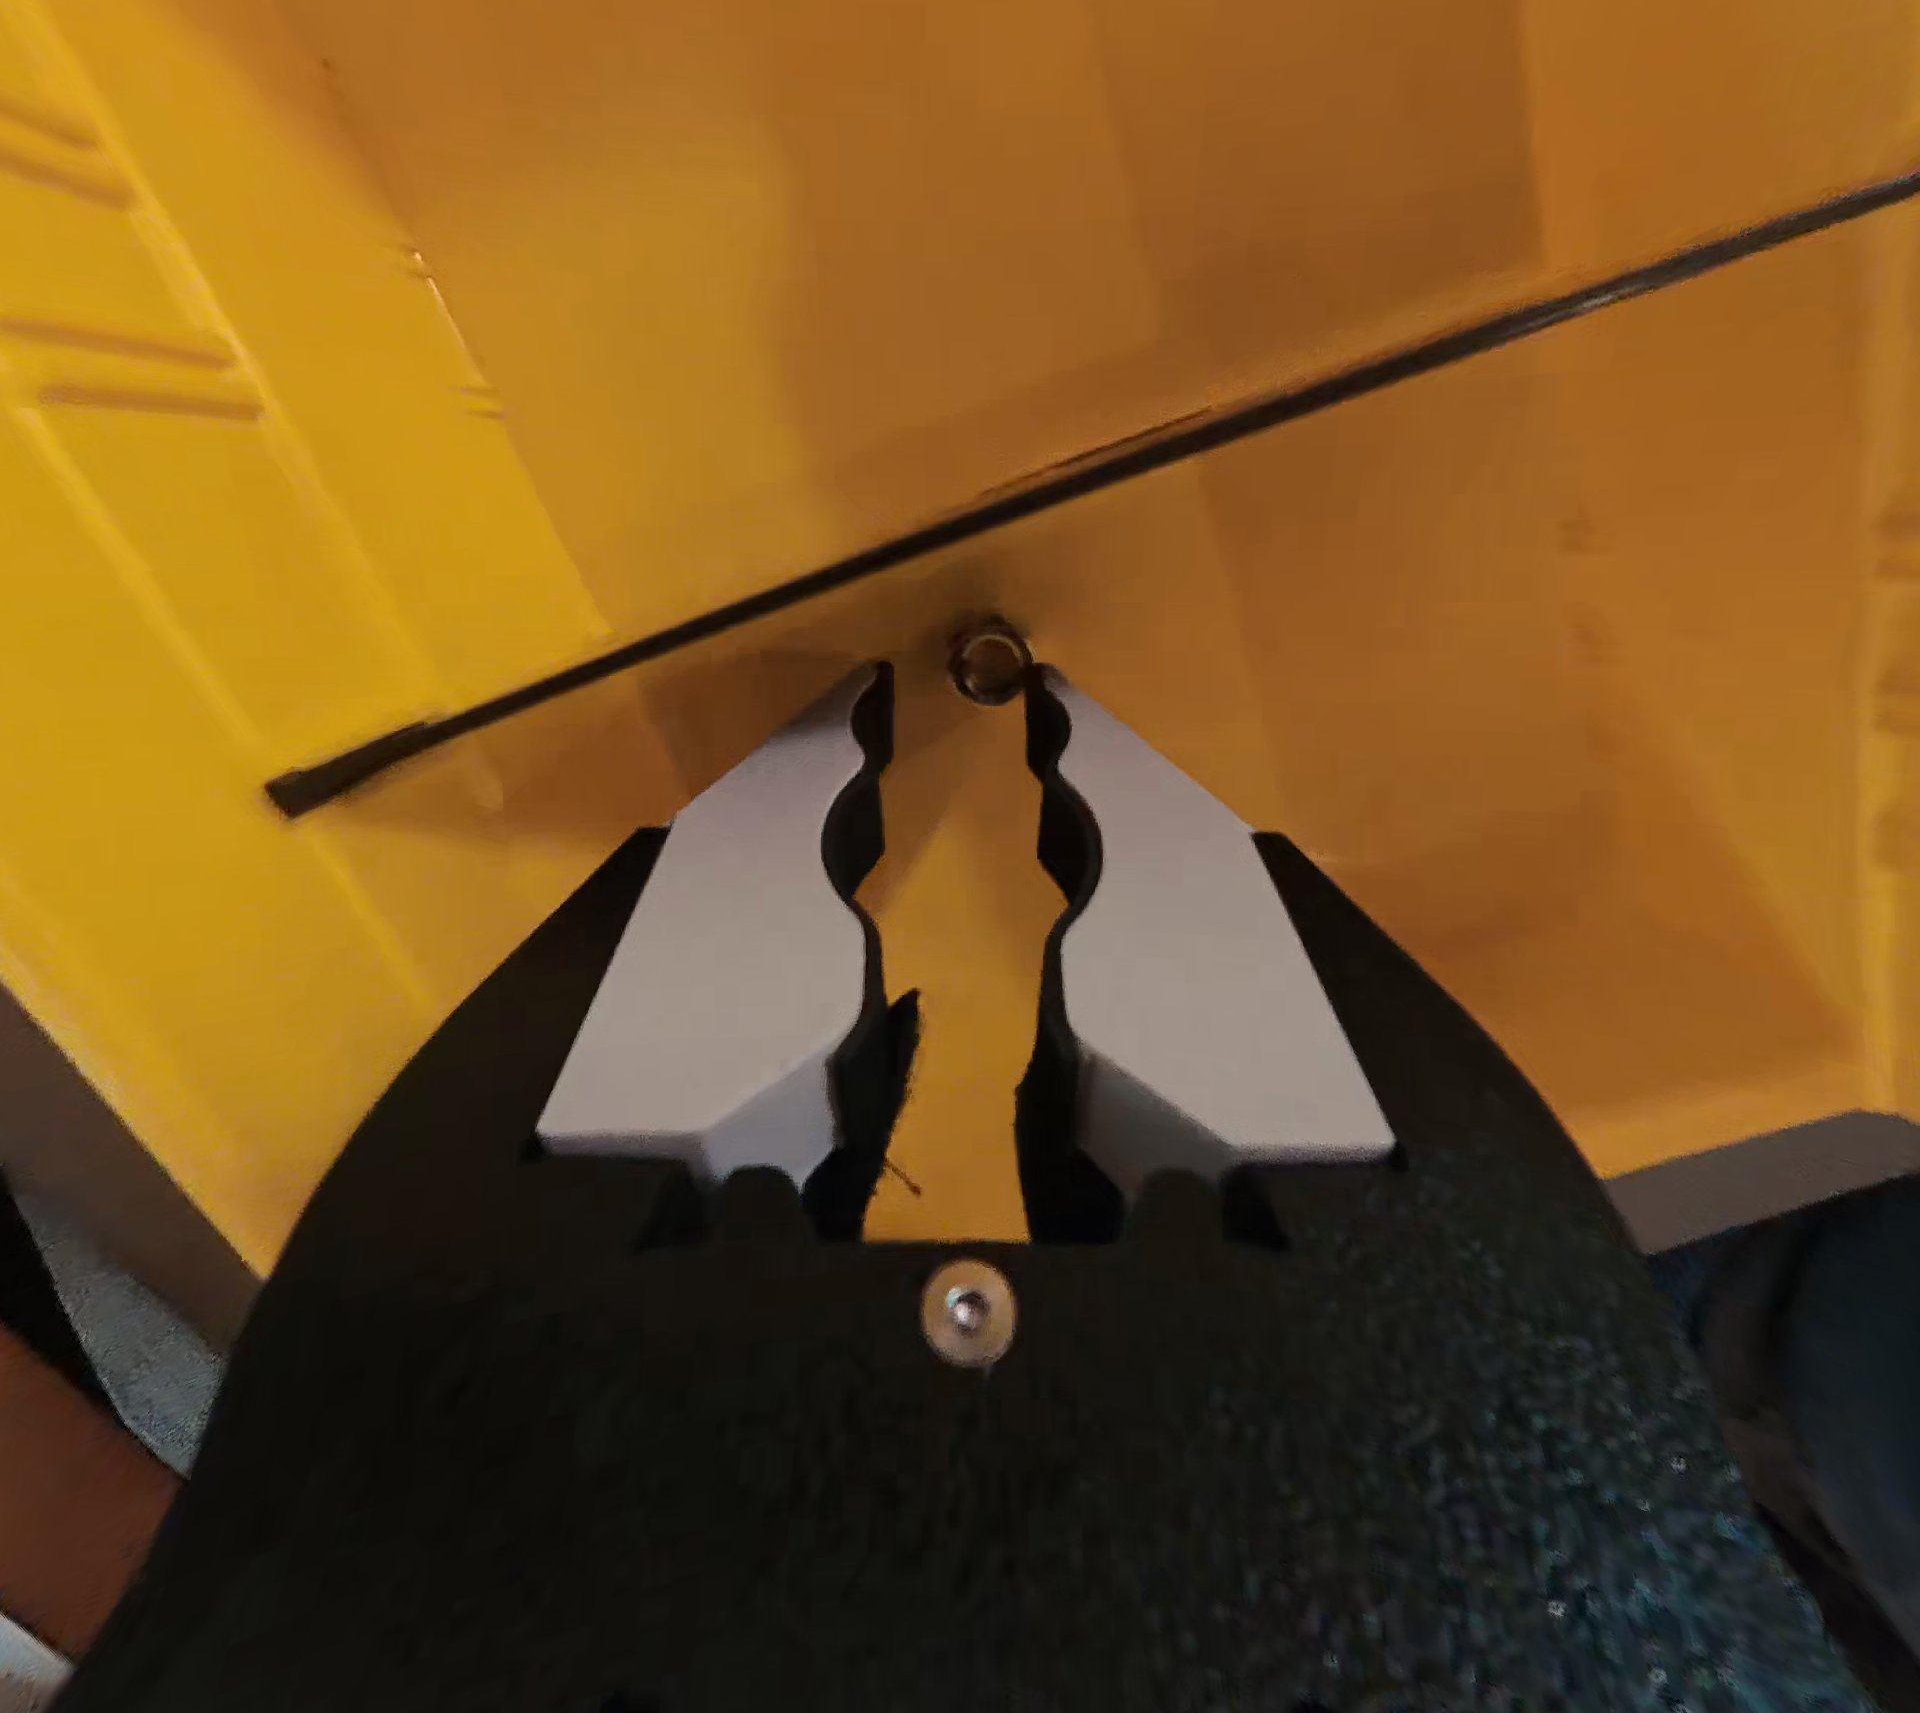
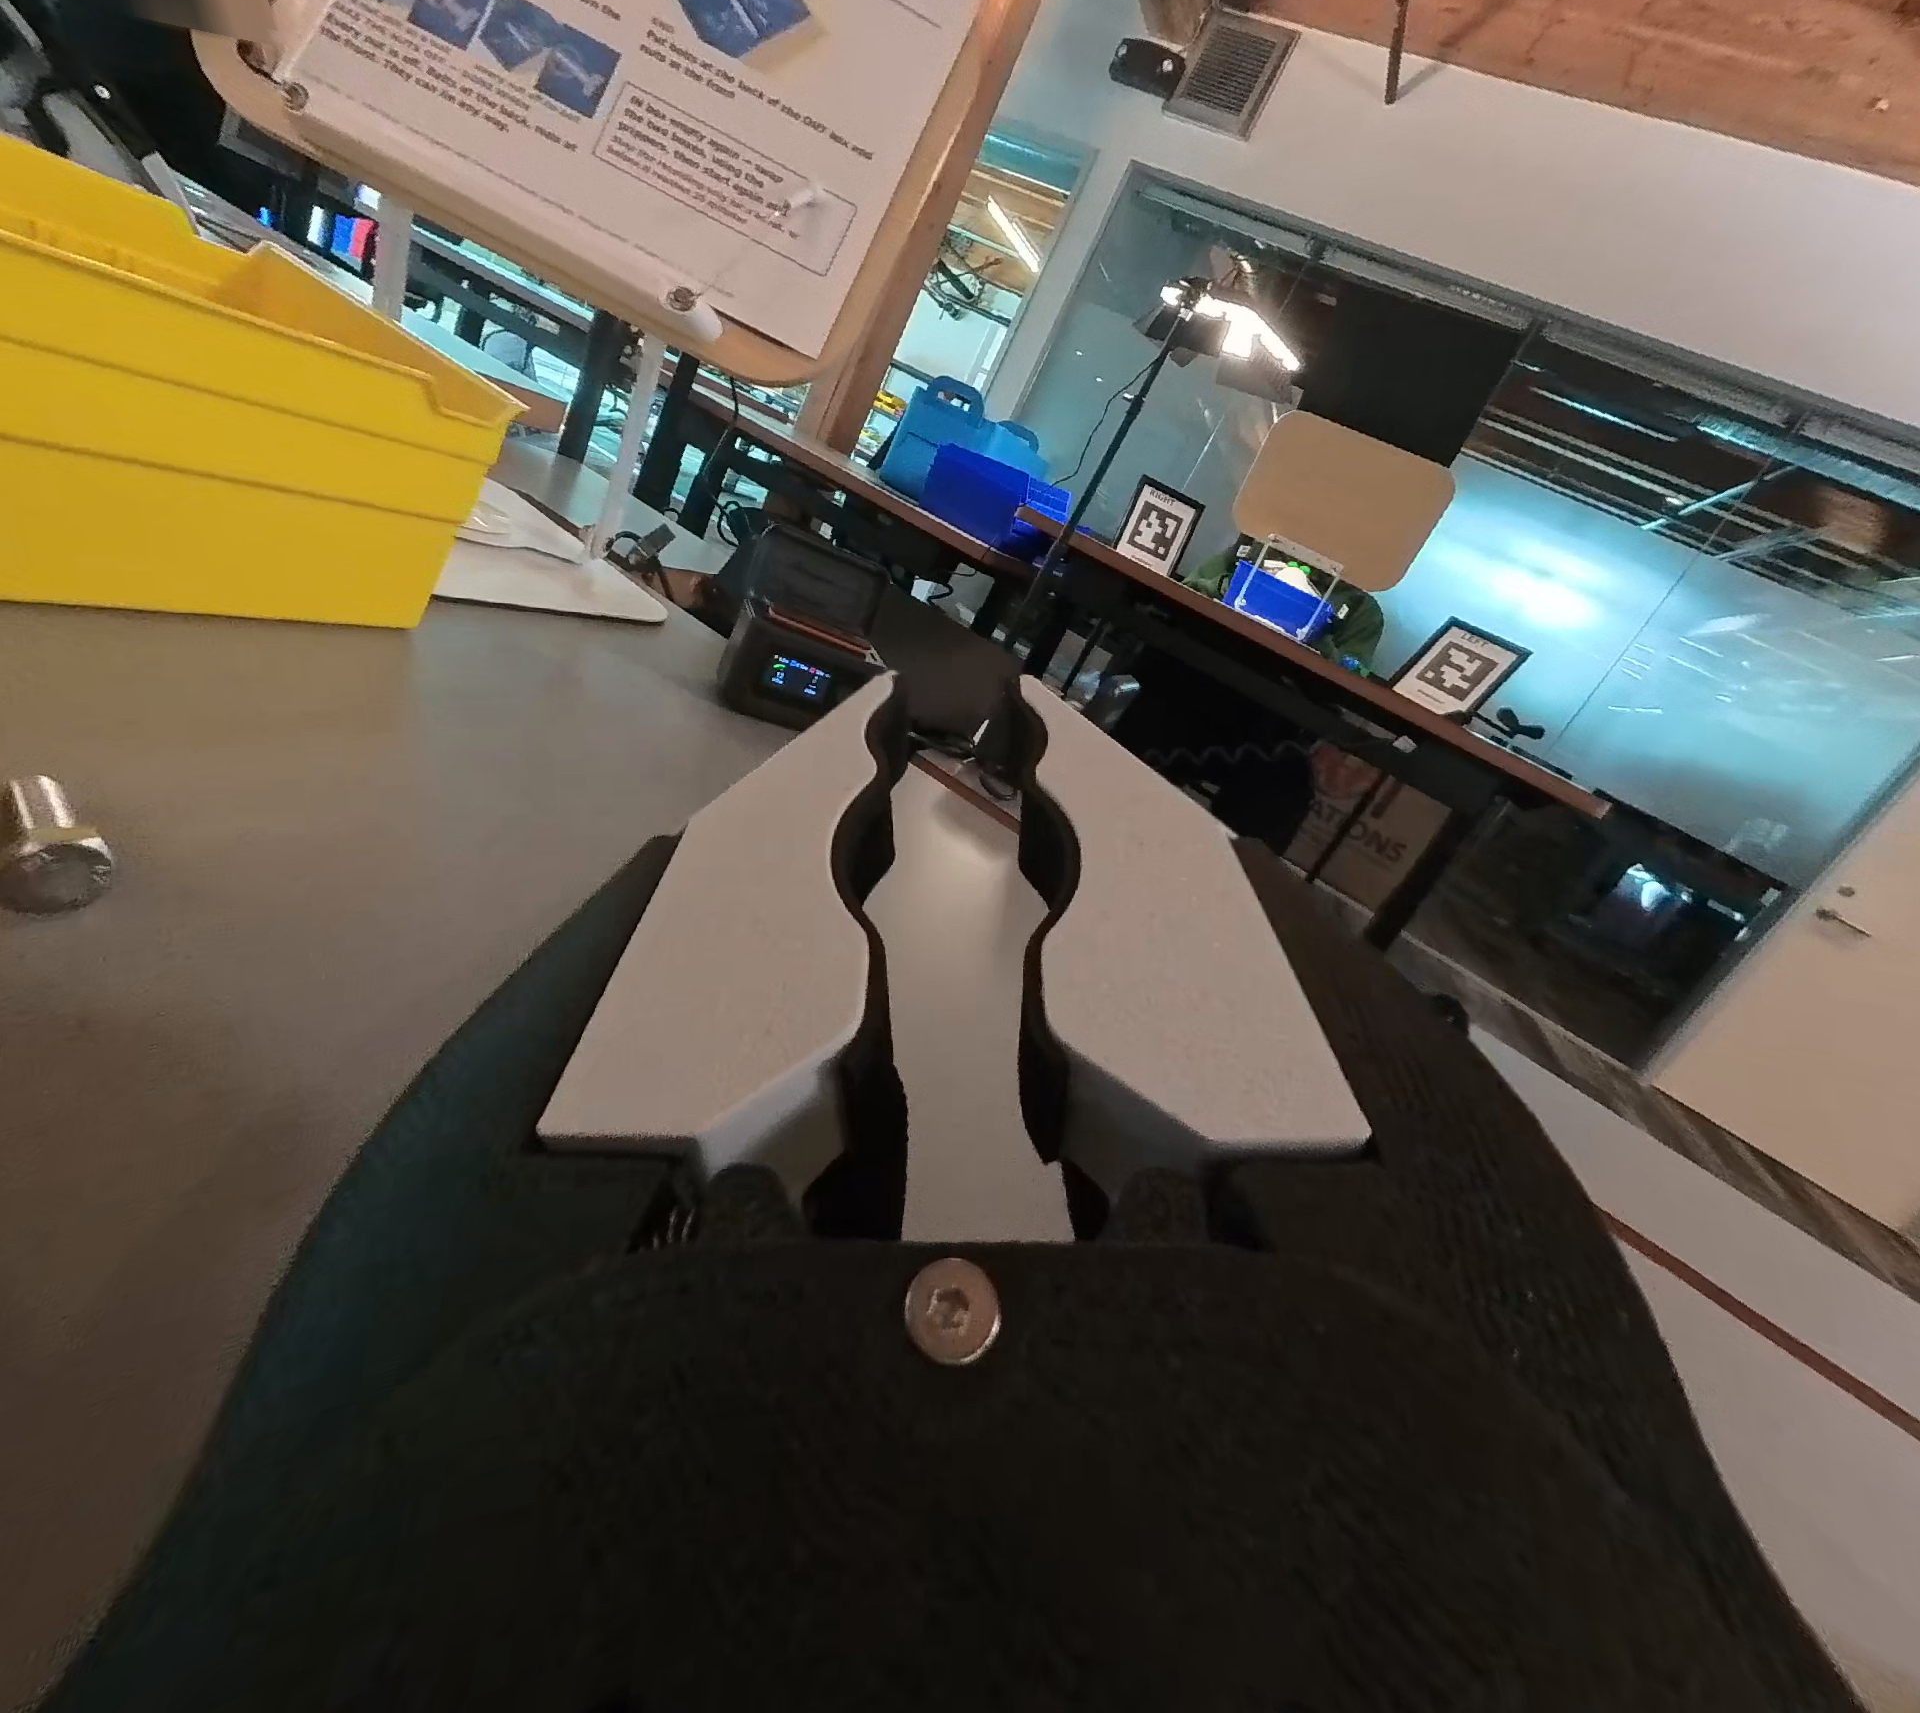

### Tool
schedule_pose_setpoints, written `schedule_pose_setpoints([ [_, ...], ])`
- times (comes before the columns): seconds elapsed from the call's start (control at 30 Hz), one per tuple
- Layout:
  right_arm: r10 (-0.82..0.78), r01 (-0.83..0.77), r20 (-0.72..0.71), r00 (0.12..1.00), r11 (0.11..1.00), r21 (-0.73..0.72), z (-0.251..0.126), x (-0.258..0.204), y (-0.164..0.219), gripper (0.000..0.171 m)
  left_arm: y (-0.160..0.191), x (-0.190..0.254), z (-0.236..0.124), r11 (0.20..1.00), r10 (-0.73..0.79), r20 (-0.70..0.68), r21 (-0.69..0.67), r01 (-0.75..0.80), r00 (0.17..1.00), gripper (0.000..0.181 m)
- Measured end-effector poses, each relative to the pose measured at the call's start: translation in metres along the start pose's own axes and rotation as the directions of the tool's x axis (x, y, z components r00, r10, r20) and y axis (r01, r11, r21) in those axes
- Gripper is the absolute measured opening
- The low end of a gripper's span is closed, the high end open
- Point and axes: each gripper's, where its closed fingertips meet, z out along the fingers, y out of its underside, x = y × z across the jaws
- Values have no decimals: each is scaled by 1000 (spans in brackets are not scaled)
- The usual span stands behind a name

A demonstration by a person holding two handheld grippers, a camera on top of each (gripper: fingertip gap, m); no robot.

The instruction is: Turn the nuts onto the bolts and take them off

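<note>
Inside a yellow bin (image 1: 727, 209), the left gripper (image 1: 958, 695) gapes before a nut (image 1: 989, 668); the right gripper (image 2: 956, 707) gapes above a table (image 2: 364, 832).

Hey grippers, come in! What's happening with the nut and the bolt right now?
Left gripper open inside yellow bin, nut at its fingertips. Right gripper open, empty. Bolt lying on table. Black divider just behind nut.

Black hand-held gripper (image 1: 958, 676), grey fingers (image 1: 748, 915)
</note>
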Motion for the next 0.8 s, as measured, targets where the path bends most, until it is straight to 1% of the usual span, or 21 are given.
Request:
schedule_pose_setpoints([
  [0.03, -5, 5, 2, 1000, 1000, -4, 0, -1, 1, 17, -1, 0, 1, 1000, -4, -3, 1, 4, 1000, 23],
  [0.2, -17, 17, 4, 1000, 1000, -10, 1, -2, 1, 17, 0, 6, 6, 1000, -5, -27, -12, 5, 1000, 26],
  [0.3, -16, 16, 6, 1000, 1000, -9, 1, -2, 1, 17, 0, 7, 7, 1000, -16, -31, -18, 16, 999, 15],
  [0.4, -15, 15, 11, 1000, 1000, -8, 1, -3, 1, 17, -1, 7, 5, 1000, -10, -22, -16, 9, 1000, 15],
  [0.47, -17, 17, 13, 1000, 1000, -8, 1, -3, 1, 17, -14, 9, -7, 998, -5, -8, 63, 6, 1000, 15],
  [0.53, -15, 15, 12, 1000, 1000, -6, 1, -3, 1, 17, -36, 24, -35, 977, 11, -21, 211, -7, 1000, 15],
  [0.6, -11, 11, 10, 1000, 1000, 0, 1, -3, 0, 17, -64, 57, -74, 916, 60, -58, 400, -32, 996, 15],
  [0.67, -4, 4, 9, 1000, 1000, 3, 1, -2, -1, 17, -85, 107, -106, 831, 153, -95, 550, -76, 984, 15],
  [0.7, 0, 0, 9, 1000, 1000, 5, 0, -2, -1, 17, -92, 134, -114, 801, 209, -109, 589, -106, 972, 15],
  [0.73, 4, -4, 9, 1000, 1000, 7, 0, -1, -1, 17, -97, 163, -113, 787, 270, -129, 601, -141, 954, 15],
  [0.8, 17, -17, 5, 1000, 1000, 9, 0, 1, -1, 17, -100, 222, -89, 805, 391, -204, 548, -227, 897, 15],
])
